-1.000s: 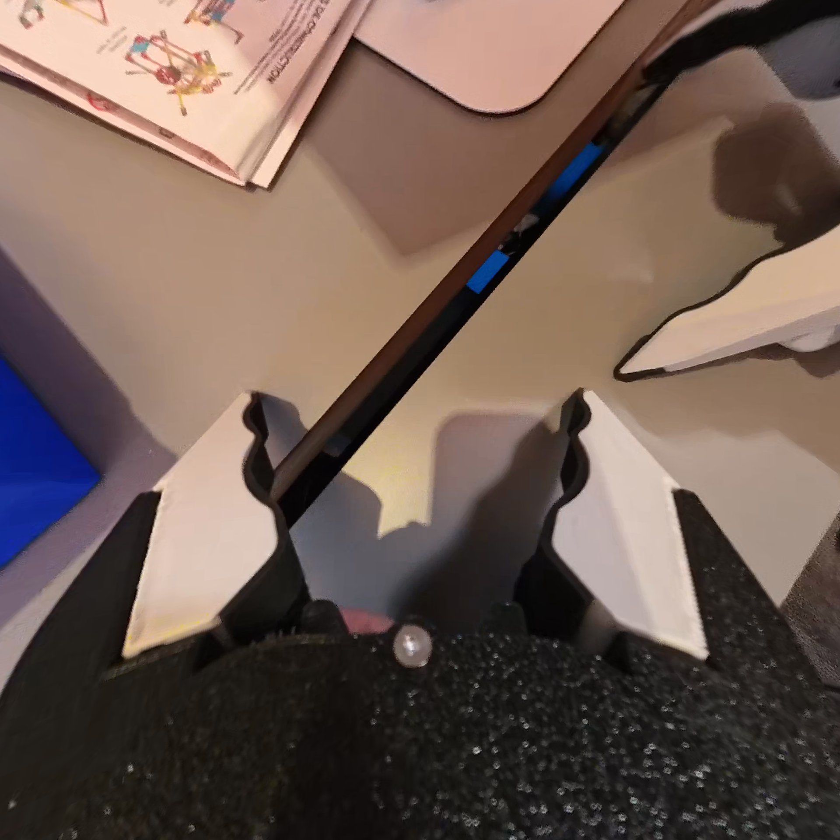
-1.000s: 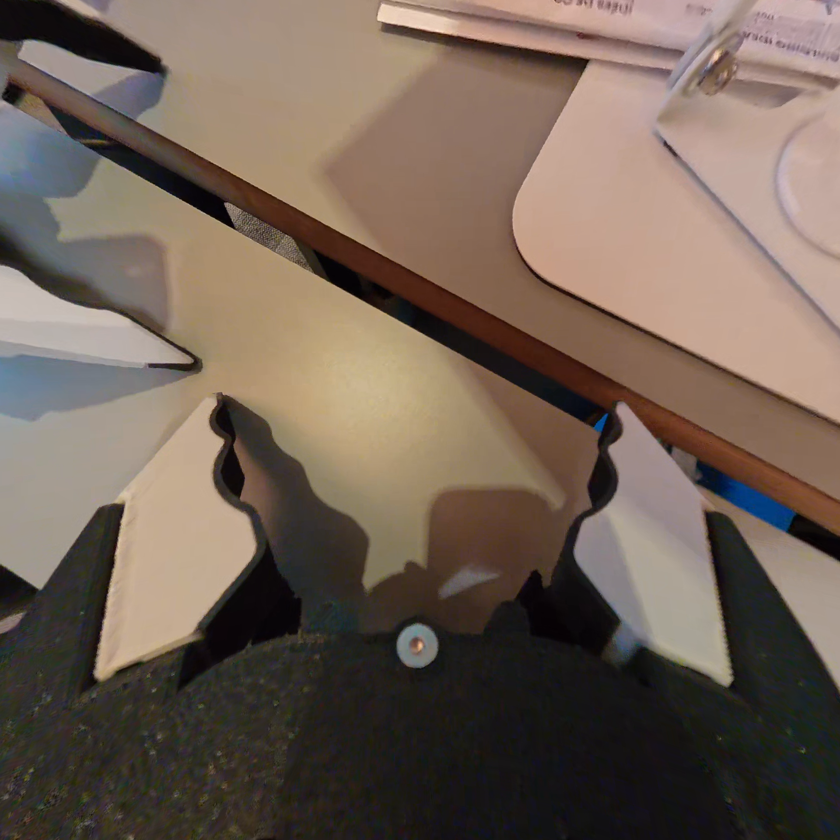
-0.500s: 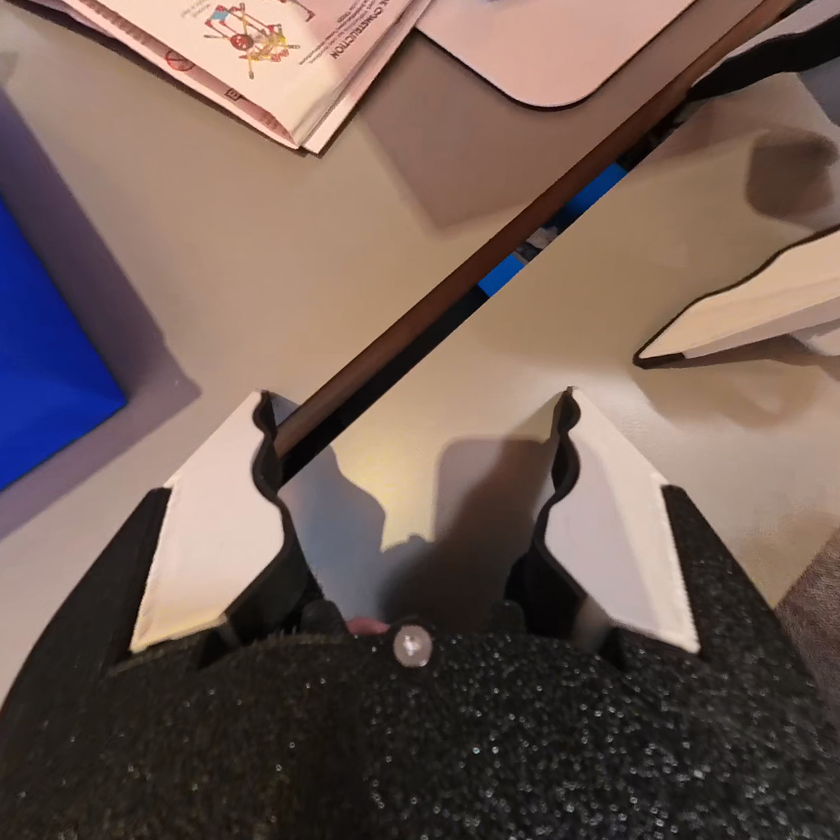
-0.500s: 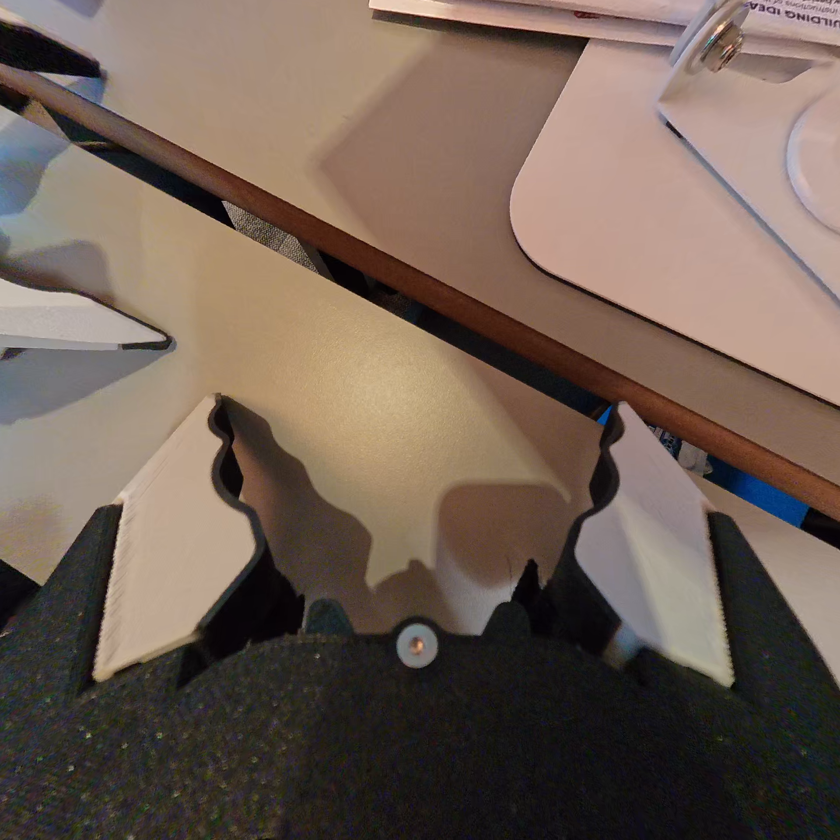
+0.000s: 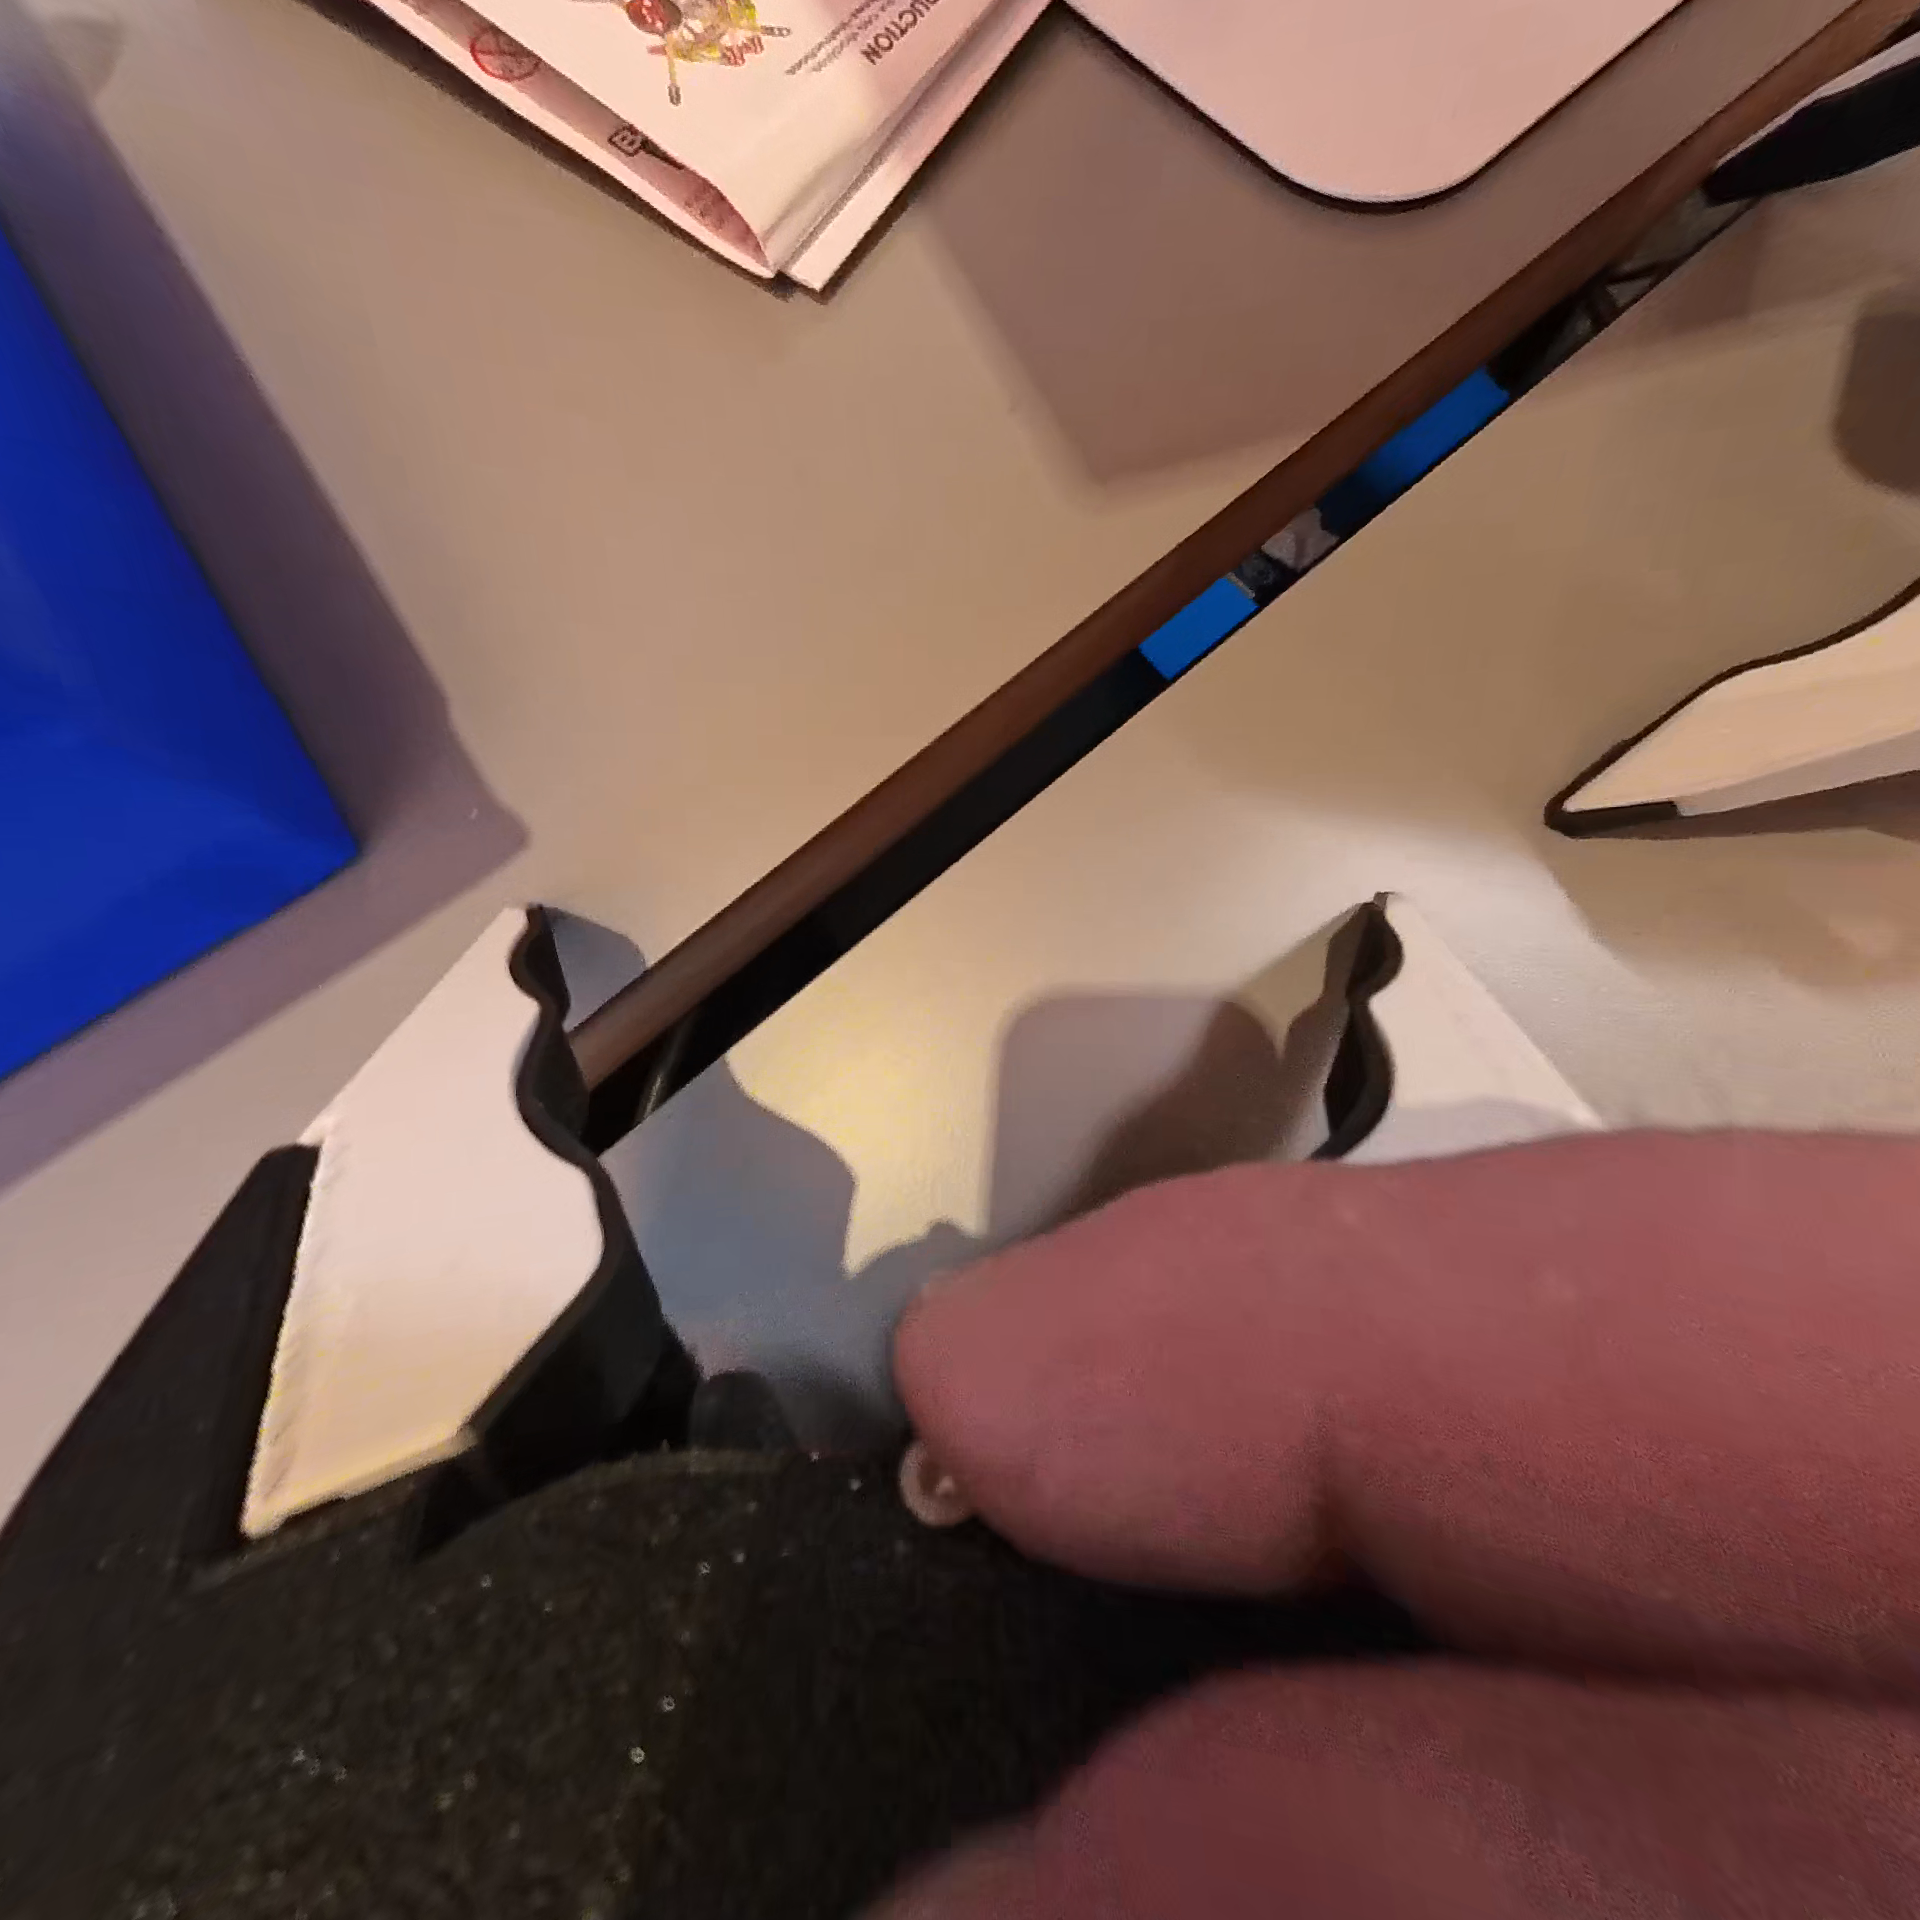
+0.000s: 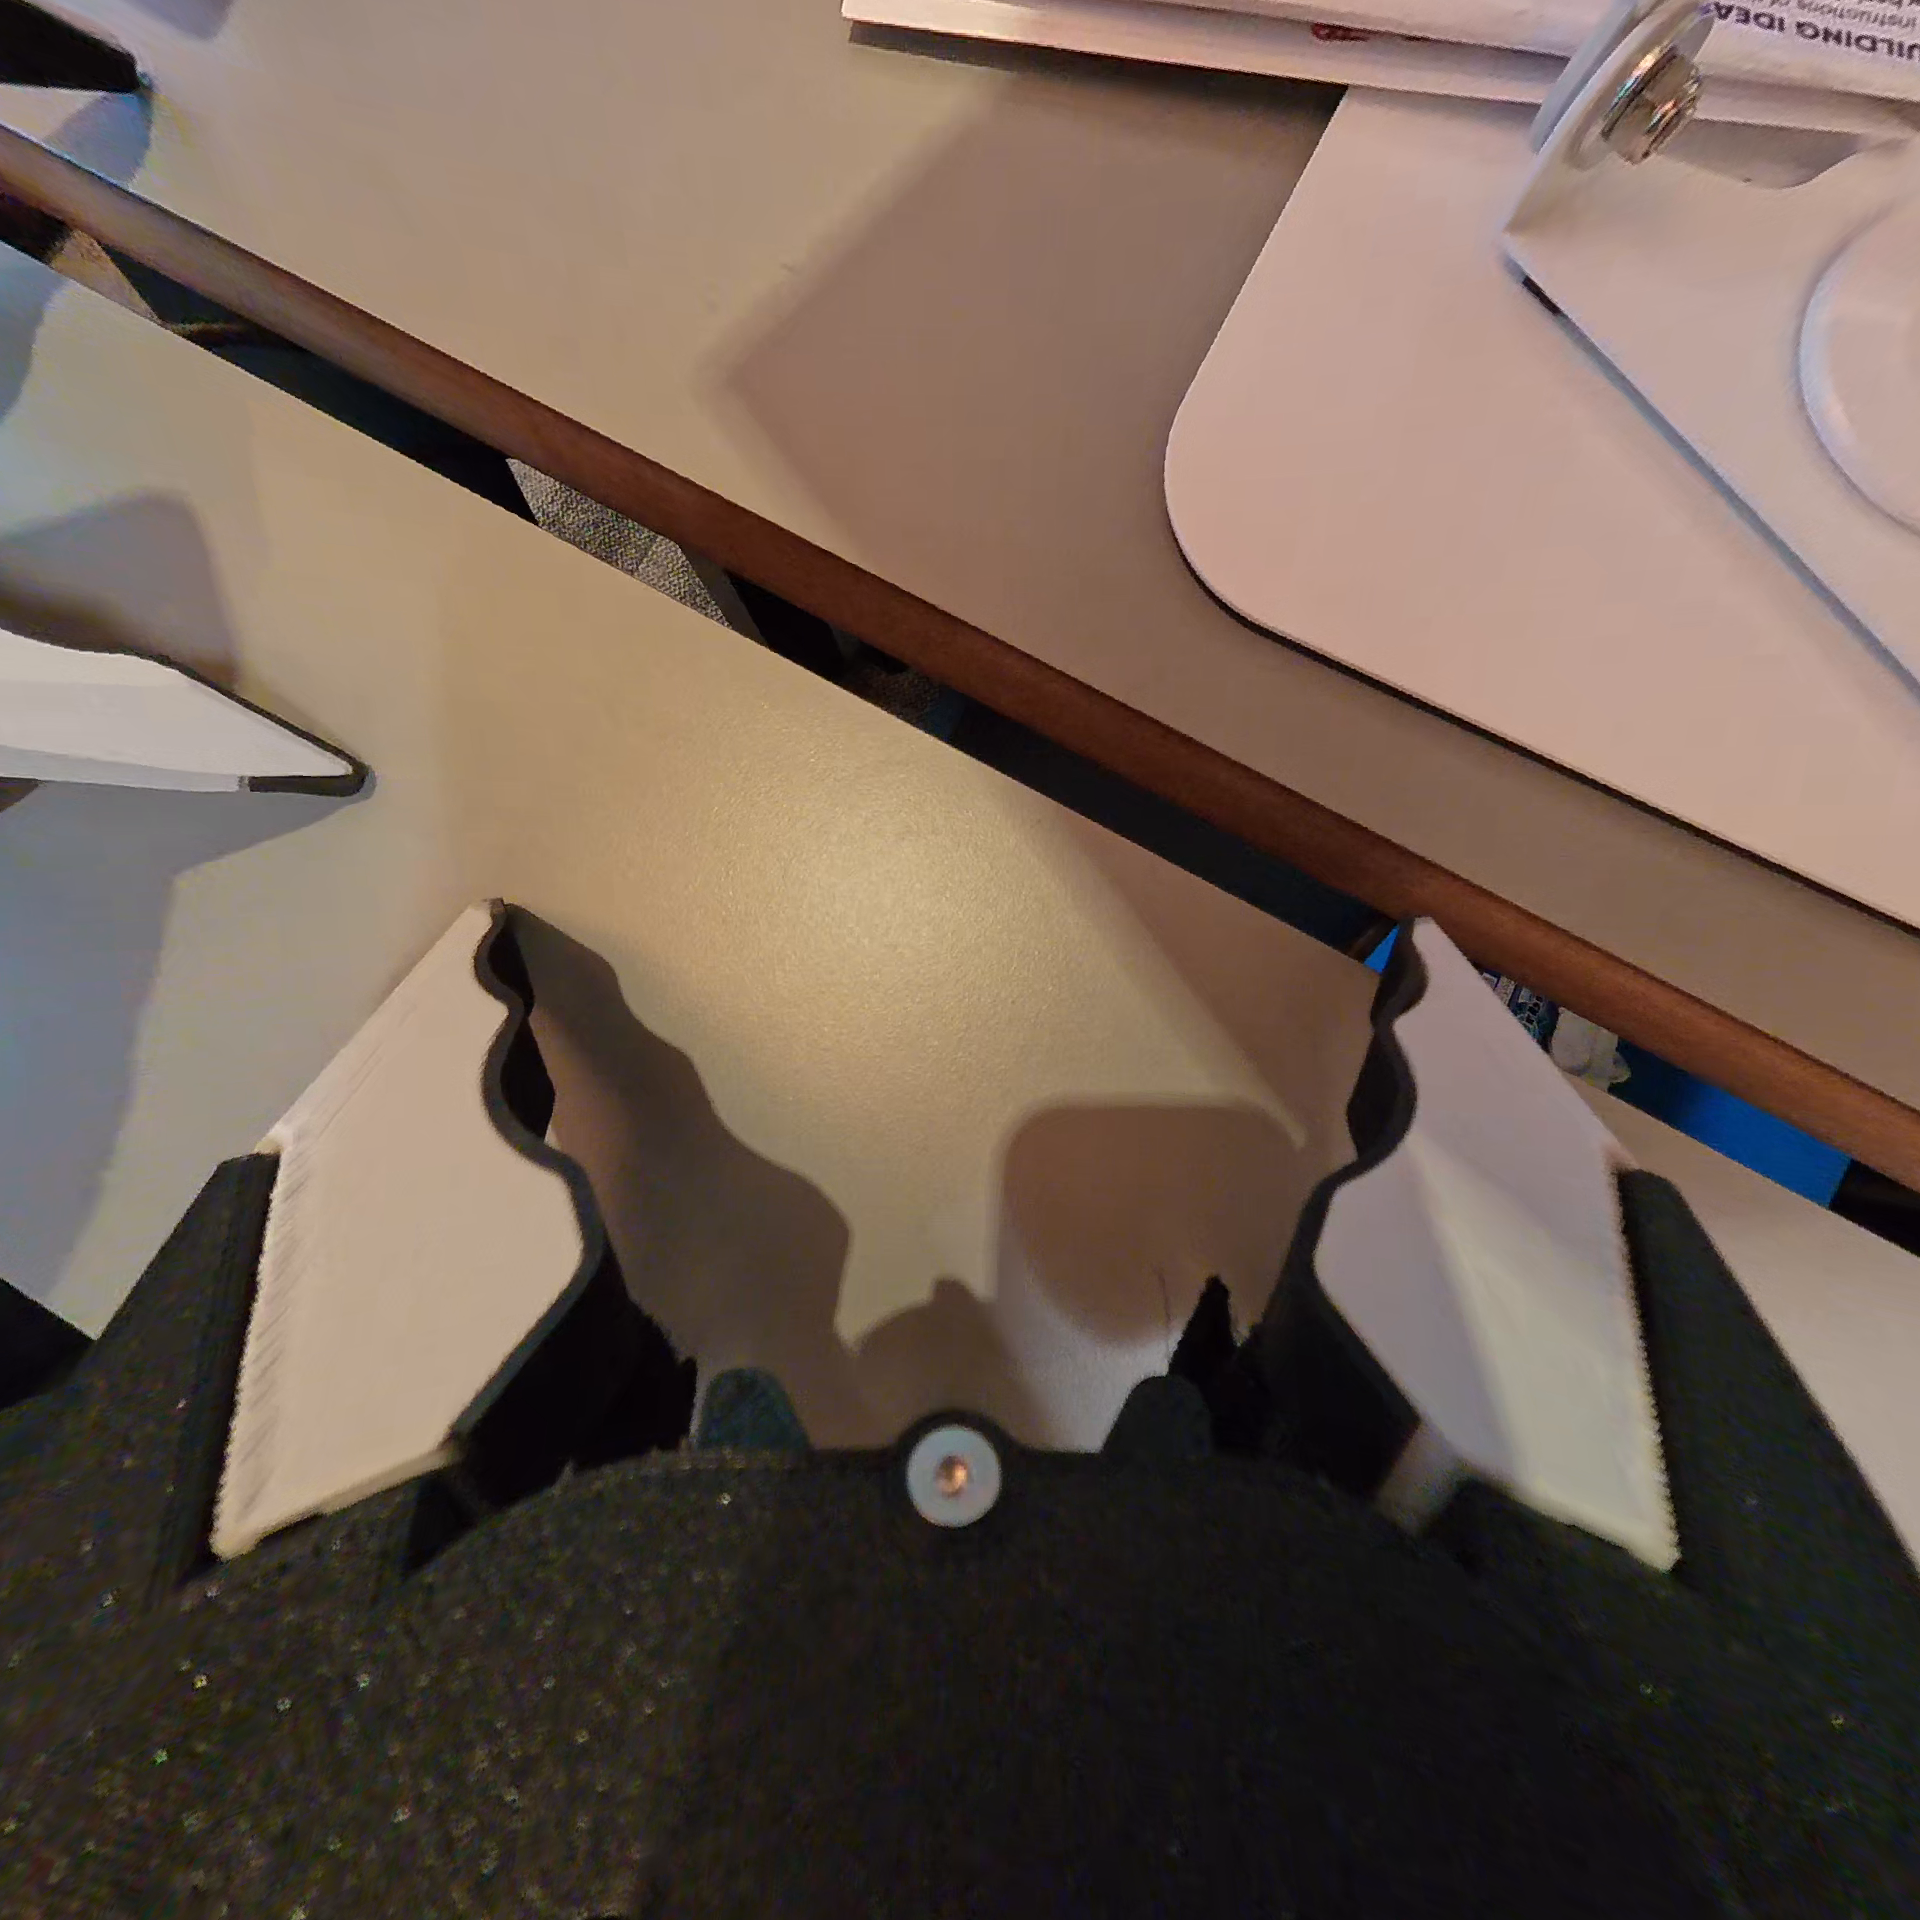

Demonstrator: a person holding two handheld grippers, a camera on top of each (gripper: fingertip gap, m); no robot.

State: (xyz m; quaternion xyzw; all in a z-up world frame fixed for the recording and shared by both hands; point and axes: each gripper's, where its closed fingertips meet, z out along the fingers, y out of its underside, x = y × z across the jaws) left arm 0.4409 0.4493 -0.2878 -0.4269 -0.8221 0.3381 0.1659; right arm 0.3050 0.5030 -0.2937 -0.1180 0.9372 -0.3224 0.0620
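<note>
My left gripper (image 5: pixel 956 925) is open and empty, hovering over a pale grey table (image 5: pixel 1195 883) next to the gap (image 5: pixel 1039 727) between two tables. A person's fingers (image 5: pixel 1455 1403) cover the lower right of the left wrist view and hide most of the right finger. My right gripper (image 6: pixel 945 925) is open and empty above the same pale table (image 6: pixel 831 831). The other gripper's white fingertip shows at the right edge of the left wrist view (image 5: pixel 1745 748) and at the left edge of the right wrist view (image 6: pixel 187 738).
A brown table edge (image 5: pixel 1195 561) (image 6: pixel 935 613) runs diagonally along the gap. Beyond it lie a printed booklet (image 5: pixel 748 94), a white rounded base plate (image 5: pixel 1382 94) (image 6: pixel 1507 520) with a metal bracket (image 6: pixel 1621 94), and a blue object (image 5: pixel 125 644) at the left.
The left gripper has drifted so the booklet and blue object slid right and down in view. A person's fingers have come into the left wrist view. The right gripper barely moved.
</note>
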